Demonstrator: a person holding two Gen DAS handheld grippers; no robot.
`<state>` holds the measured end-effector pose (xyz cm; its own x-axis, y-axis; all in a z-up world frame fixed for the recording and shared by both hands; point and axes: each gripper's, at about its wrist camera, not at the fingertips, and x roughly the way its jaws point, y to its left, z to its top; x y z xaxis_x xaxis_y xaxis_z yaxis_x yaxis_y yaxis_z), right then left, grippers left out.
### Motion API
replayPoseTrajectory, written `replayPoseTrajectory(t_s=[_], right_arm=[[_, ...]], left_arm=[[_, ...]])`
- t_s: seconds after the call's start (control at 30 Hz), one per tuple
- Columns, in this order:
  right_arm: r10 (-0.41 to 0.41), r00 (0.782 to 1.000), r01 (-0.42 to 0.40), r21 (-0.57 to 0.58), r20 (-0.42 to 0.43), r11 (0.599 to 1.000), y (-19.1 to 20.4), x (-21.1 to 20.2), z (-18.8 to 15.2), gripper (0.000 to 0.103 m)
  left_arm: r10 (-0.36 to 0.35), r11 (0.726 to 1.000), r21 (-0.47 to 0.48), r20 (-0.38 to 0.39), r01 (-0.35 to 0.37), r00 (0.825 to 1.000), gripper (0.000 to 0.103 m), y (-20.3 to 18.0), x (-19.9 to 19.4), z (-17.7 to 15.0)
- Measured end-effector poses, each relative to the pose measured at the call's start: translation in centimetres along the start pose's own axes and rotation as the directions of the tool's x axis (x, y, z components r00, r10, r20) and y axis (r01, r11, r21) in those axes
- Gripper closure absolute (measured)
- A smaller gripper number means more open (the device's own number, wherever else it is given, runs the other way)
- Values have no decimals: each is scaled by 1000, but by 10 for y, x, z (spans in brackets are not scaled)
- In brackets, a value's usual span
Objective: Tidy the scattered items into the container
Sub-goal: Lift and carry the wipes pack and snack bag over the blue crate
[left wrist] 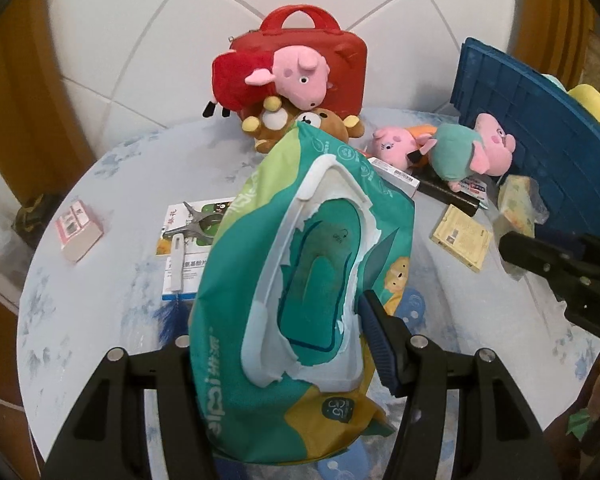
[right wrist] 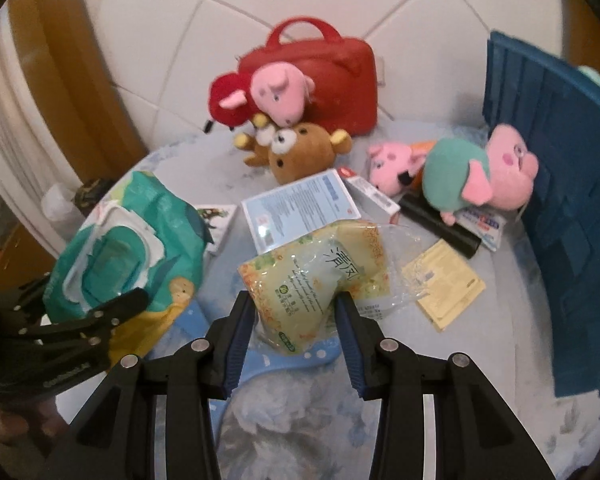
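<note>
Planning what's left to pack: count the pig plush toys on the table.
3. One in red leans on the red case above the bear; a small pink one lies mid-table; one in green rests against the blue bin. Others may be hidden.

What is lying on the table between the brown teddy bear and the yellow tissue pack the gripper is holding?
A white box with a blue-bordered printed label lies between the brown teddy bear and the yellow tissue pack; the right wrist view shows it.

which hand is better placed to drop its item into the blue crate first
Right, probably. Its tongs hold the tissue pack, and the blue crate stands on that side; the left tongs hold the wipes pack farther away.
</note>
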<state>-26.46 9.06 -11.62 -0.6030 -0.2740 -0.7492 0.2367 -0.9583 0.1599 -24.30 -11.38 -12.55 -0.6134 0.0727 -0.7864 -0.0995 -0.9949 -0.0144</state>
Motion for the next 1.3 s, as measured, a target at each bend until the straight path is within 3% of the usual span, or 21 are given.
replayPoseTrajectory(t_s=[0.33,0.63,0.9,1.1,1.3], right_arm=[[47,999,-45,-93,24,995,-43,-50,3,62],[-56,997,59,-58,51,997,-82,-81,9,62],[-106,983,104,17,150,994,-120,-138,27,62],[-206,946,181,120,250,976,-195,-208,32,62],[-326,902,280,192,282,941,-296,-267,24,62]], left_arm=[[27,999,-44,36,-25,999,45,-84,-30,11],[-22,1000,10,23,21,1000,45,-125,-31,29],[-112,993,58,106,106,988,45,-168,-58,77],[-215,970,158,186,187,959,45,-261,-91,114],[-298,942,224,212,251,931,45,-386,-103,139]])
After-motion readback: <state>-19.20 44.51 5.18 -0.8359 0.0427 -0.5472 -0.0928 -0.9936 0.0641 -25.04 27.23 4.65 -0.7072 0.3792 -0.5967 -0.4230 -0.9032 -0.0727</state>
